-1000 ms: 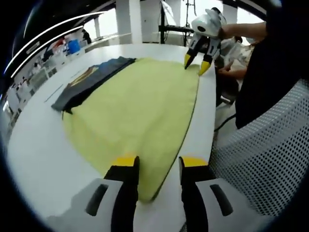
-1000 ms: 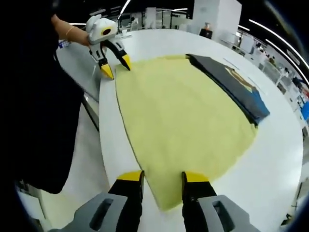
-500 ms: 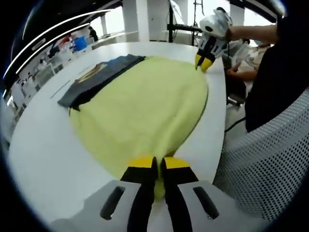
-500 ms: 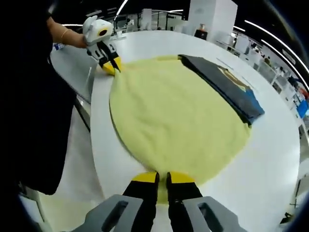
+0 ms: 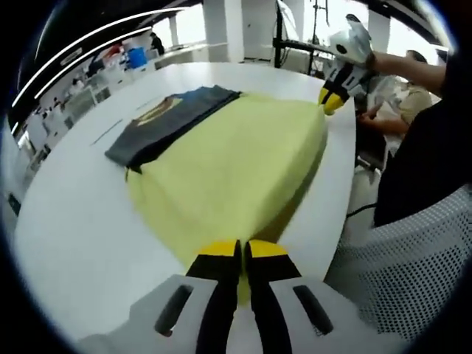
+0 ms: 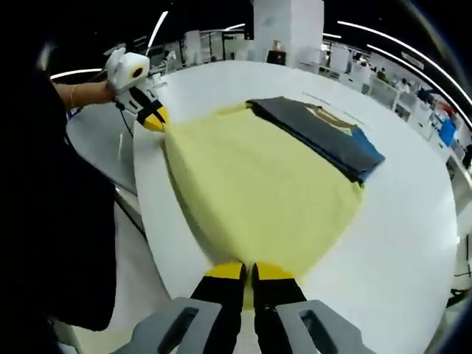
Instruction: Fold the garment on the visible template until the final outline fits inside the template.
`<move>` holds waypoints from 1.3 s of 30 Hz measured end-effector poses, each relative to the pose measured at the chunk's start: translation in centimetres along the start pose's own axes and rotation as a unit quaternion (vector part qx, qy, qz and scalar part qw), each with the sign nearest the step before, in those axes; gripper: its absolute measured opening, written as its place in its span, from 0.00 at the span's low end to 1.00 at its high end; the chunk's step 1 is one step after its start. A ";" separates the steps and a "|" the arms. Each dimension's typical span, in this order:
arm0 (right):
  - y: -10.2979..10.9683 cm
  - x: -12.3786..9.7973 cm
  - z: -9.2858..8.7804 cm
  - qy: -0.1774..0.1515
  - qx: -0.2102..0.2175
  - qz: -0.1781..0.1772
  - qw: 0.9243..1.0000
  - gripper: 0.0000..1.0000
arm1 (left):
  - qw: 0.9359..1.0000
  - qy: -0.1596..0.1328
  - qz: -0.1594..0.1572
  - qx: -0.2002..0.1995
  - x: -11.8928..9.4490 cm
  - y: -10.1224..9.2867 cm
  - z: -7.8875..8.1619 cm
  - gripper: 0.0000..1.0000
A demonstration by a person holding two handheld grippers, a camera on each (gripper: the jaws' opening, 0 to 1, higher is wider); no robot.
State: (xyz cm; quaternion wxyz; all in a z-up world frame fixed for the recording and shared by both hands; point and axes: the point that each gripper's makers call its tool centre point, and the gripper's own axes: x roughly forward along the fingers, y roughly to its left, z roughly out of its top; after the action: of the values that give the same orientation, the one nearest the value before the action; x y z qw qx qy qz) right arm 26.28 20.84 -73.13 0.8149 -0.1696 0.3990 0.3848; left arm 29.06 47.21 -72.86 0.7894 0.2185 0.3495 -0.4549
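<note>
Yellow cloth pinched at both corners

Soft pale-yellow fabric garment (image 5: 228,169) lies across the round white table (image 5: 66,236), beside a folded dark blue garment (image 5: 173,118). Left gripper (image 5: 236,254) and right gripper (image 6: 240,275) are each clamped on 1 near corner. It looks light and limp, so the corner grips suit it.

White table (image 5: 66,243), mesh chair (image 5: 413,258)
</note>
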 end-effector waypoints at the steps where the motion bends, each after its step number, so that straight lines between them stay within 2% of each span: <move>1: 0.0 -0.2 0.2 -0.004 0.003 -0.001 1.000 0.00 | 1.000 0.000 0.002 0.002 -0.2 0.1 0.1 0.01; 6: -0.3 -1.2 1.7 -0.022 0.017 -0.015 1.000 0.00 | 1.000 -0.003 0.013 -0.018 -1.3 0.6 1.1 0.01; 8: -0.3 -1.6 2.3 -0.028 0.024 -0.016 0.999 0.00 | 0.999 -0.008 0.025 -0.043 -1.8 1.0 1.6 0.01; 13: 0.0 -2.1 3.2 -0.026 0.028 -0.020 0.999 0.00 | 0.998 -0.006 0.028 -0.065 -2.7 1.2 2.0 0.01; 15: 0.3 -2.4 3.4 -0.020 0.021 -0.016 0.999 0.00 | 0.994 0.010 0.018 -0.104 -3.1 0.8 1.6 0.01; 17: 0.4 -2.6 3.6 -0.016 0.023 -0.014 1.000 0.00 | 0.995 0.005 0.021 -0.094 -3.4 1.1 2.0 0.01; 22: 0.8 -3.6 4.2 -0.010 0.028 -0.008 1.000 0.00 | 0.993 0.005 0.023 -0.113 -4.4 0.9 2.7 0.01; 29: 1.1 -5.0 4.9 -0.010 0.049 0.002 0.999 0.00 | 0.994 0.010 0.022 -0.108 -5.7 0.5 3.6 0.01; 39: 2.2 -7.0 6.5 -0.009 0.028 0.013 0.999 0.00 | 0.993 0.015 0.020 -0.111 -8.1 0.4 5.0 0.01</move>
State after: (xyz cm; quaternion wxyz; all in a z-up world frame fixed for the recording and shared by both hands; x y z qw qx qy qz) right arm 25.31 22.62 -63.53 0.8178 -0.1378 0.4044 0.3855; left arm 28.37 48.63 -63.49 0.8127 0.1433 0.4049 -0.3938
